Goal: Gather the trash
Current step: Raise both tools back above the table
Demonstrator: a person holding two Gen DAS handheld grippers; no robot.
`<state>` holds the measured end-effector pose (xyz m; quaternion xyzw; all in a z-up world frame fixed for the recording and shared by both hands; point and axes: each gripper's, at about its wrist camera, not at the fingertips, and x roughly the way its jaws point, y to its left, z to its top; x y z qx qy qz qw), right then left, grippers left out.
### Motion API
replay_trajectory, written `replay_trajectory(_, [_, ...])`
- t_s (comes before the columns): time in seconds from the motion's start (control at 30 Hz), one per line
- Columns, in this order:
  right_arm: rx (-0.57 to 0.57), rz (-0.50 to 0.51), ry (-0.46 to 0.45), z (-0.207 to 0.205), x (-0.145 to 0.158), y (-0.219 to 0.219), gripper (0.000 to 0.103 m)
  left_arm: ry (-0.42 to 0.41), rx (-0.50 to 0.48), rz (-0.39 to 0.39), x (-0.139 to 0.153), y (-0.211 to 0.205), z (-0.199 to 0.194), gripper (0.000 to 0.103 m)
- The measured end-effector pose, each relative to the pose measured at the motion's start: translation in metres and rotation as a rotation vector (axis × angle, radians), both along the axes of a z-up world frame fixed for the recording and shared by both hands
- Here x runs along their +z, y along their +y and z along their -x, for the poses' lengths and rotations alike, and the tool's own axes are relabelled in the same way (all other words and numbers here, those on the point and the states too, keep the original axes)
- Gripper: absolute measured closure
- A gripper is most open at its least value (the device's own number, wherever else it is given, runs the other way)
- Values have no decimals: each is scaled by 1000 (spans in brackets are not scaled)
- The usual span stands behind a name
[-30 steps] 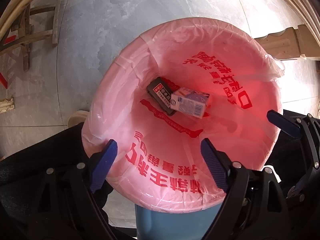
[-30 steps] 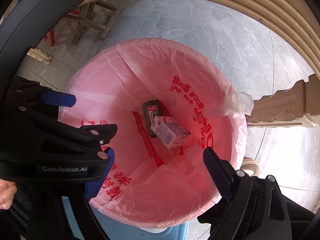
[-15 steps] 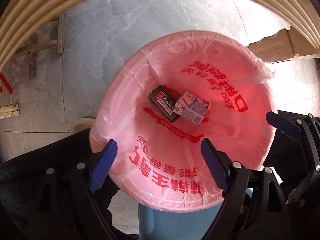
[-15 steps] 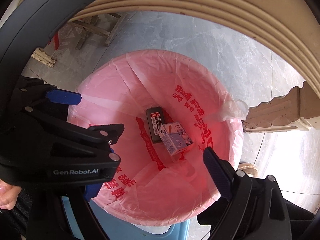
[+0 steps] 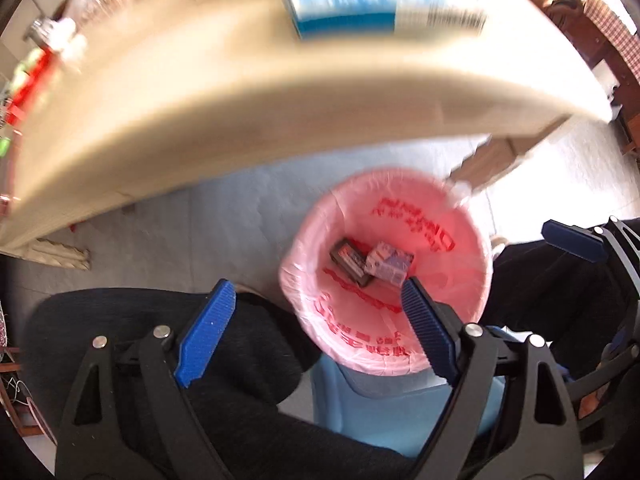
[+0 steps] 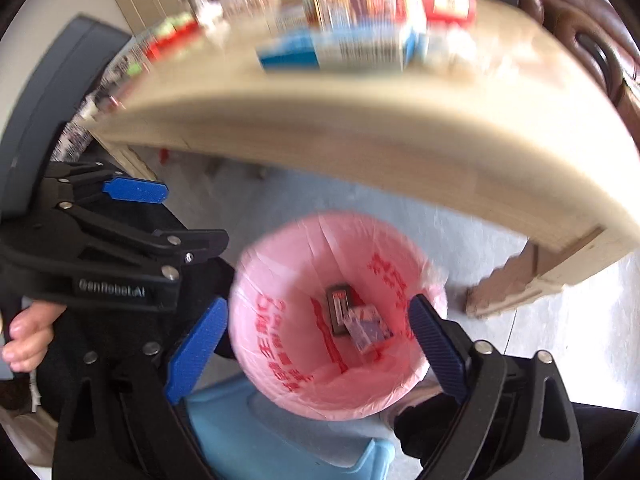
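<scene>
Two pieces of trash at the bottom of the bin: a dark flat packet point(image 5: 349, 261) with a red-and-white label, its print too small to read, and a small white-and-purple carton point(image 5: 389, 263) lying on its side, touching the packet's right edge. Same pair in the right wrist view, packet point(image 6: 339, 309) and carton point(image 6: 367, 331), both loose, held by nothing.

Around them, a pink bin bag point(image 5: 460, 280) stretched over the rim of a light blue bin point(image 5: 368, 416), printed with large red Chinese characters; seen mirrored through the plastic and blurred, so not readable.

Left claw point(image 5: 316, 332) released, blue ribbed fingers point(image 5: 206, 332) spread wide and empty, above the near rim of the bag, one finger over dark trousers point(image 5: 240, 360), the other over the bag. Right claw point(image 6: 312, 352) likewise released and empty, spread across the bag's mouth. In the right wrist view, the left gripper's black body lettered "GenRobot.AI" point(image 6: 112, 289), with bare fingers of a hand point(image 6: 24, 340) gripping behind it.

Beyond the bin, grey marbled floor point(image 5: 192, 232). Above it, the thick cream edge of a table point(image 5: 280, 92), heavily blurred, with a carved leg point(image 6: 516, 284) near the bag. On the table top, a blue-and-white box point(image 5: 384, 4) with a barcode-like strip, wording smeared past reading; behind it in the right wrist view, red-and-white packages point(image 6: 440, 0) and clear wrappers, also unreadable.
</scene>
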<state>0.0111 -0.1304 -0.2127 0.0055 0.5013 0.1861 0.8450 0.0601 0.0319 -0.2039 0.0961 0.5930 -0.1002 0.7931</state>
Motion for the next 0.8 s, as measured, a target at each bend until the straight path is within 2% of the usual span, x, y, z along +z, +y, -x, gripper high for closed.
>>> replay_trajectory(0.07, [-7, -20, -82, 7, 36, -7, 7, -58, 10, 29, 36, 10, 1, 14])
replay_trajectory(0.27, [-34, -54, -264, 4, 132, -24, 7, -183, 29, 127, 127, 33, -11, 12])
replay_trajectory(0.43, [20, -28, -404, 1, 206, -29, 7, -213, -4, 136, 194, 33, -41, 11])
replay_trajectory(0.53, [58, 2, -442, -7, 242, -30, 7, -229, -45, 135, 231, 34, -53, 11])
replay_trajectory(0.67, [111, -7, -479, -17, 277, -34, 7, -226, -80, 150, 265, 34, -71, 11])
replay_trajectory(0.8, [128, -38, -483, -36, 295, -40, 7, -206, -128, 136, 273, 25, -93, 10])
